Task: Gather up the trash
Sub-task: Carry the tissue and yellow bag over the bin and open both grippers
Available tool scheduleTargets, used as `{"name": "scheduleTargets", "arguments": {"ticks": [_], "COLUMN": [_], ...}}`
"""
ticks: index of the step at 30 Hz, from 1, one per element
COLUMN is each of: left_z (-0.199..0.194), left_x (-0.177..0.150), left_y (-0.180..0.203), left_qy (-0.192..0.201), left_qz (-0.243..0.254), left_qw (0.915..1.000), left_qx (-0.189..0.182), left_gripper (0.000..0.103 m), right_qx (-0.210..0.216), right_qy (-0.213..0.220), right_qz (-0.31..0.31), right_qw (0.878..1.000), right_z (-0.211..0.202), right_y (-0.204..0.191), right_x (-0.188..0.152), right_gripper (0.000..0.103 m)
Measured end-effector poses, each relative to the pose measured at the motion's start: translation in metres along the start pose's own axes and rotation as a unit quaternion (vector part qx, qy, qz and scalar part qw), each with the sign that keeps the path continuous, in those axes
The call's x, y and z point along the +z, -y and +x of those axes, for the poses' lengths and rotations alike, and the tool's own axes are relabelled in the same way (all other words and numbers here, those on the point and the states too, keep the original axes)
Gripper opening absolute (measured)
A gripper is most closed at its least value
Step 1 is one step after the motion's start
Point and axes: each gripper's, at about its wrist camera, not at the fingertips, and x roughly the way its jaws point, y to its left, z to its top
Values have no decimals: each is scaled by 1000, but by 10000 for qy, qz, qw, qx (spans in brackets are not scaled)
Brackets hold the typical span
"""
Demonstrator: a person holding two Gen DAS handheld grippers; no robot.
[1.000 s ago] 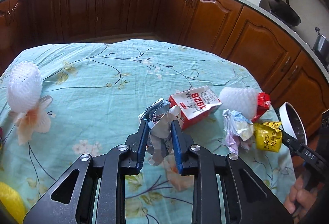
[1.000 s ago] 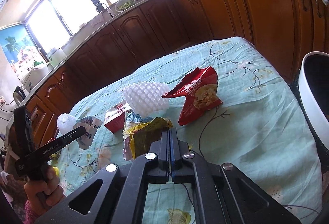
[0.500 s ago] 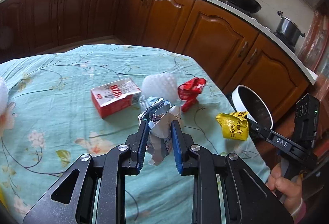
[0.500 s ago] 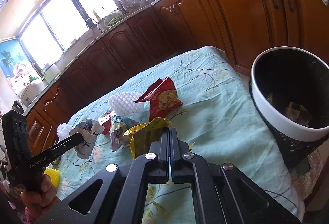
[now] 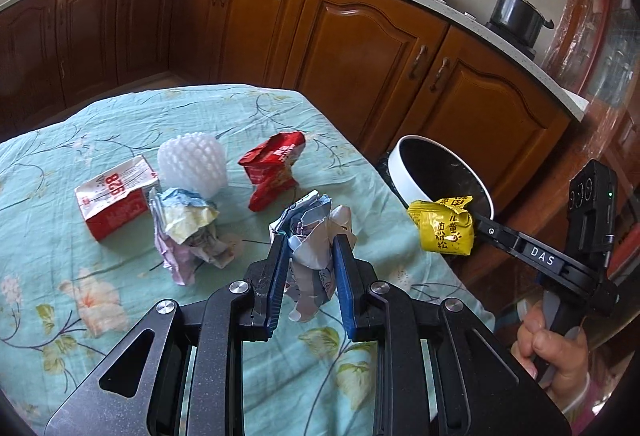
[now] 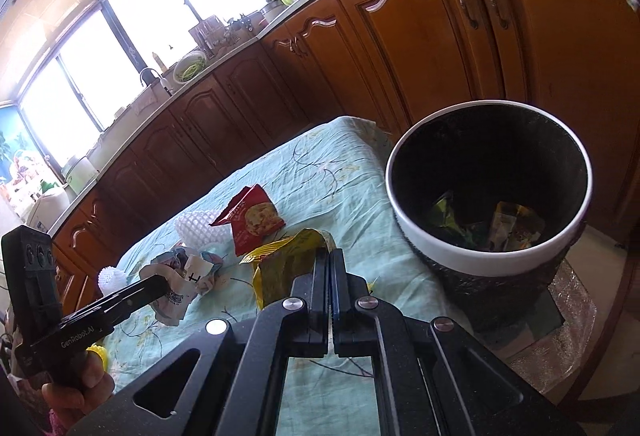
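Both grippers had swung toward the bin [image 6: 486, 260]: right gripper [image 6: 329, 256] clamped the yellow packet [image 5: 442, 226], left gripper [image 5: 310, 250] pinched crumpled paper [image 5: 316, 224]; four scraps stayed on the table [image 5: 60, 308]

- In the right wrist view the bin [image 6: 486, 264] has grown from a sliver at the right edge to fill centre right.
- In the left wrist view the yellow packet [image 5: 442, 230] has risen to the bin rim, right of centre.

Two grippers [image 5: 310, 248] [image 6: 330, 260] each hold one wrapper. On the table lie one carton [image 5: 114, 194], one red packet [image 5: 272, 168], one wad [image 5: 188, 228]. One bin [image 6: 488, 188] stands right.
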Motion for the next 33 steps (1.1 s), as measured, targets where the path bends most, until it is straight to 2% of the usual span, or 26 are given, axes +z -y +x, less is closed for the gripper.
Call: {"name": "scheduleTargets", "arguments": {"ticks": [18,33], "left_z": [36,85], "left_x": [15,58], "left_y": [58,133], "left_qy": [-210,-345], "left_qz": [438,943], "left_qw": [9979,9920], "left_qx": [-417,-765], "left_gripper": [21,21], "right_qx": [-487,-955], "right_qy": [345,469], "right_qz": [381,435], "right_qw": [9975,9934], "right_z": [-30,-23], "right_y": [65,108], "right_x": [17,54], "right_gripper": [0,0]}}
